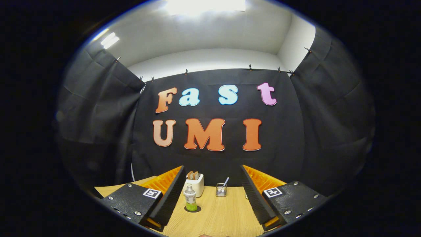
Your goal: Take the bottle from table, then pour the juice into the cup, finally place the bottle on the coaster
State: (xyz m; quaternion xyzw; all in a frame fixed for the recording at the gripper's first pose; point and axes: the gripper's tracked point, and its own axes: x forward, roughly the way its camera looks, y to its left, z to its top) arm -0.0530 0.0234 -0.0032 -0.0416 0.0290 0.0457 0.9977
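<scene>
Standing on the table [223,214], the bottle [190,198] is seen ahead of the gripper [210,184], at about eleven o'clock from the gap between the fingers. It is close beside the inner face of the left finger [171,194], but whether it touches cannot be told. It is well apart from the right finger [255,194]. The gripper is held wide open, and nothing is gripped between its fingers.

The bottle is small and clear. It is upright. A pale cap is seen on top, a light label is wrapped around the middle, and green juice fills the low part. A dark round coaster [192,209] is seen under the bottle, and the bottle is set on it.

Past the bottle, at about twelve o'clock from it, a white toaster [196,184] is placed near the back of the table, with brown slices of bread [193,175] poking out of the top. To the right of the toaster, at about one o'clock from the gap, a small wire holder [221,190] is seen with a stick-like thing leaning in it. The table is made of light wood. A black cloth wall [296,138] is hung behind the table.
</scene>
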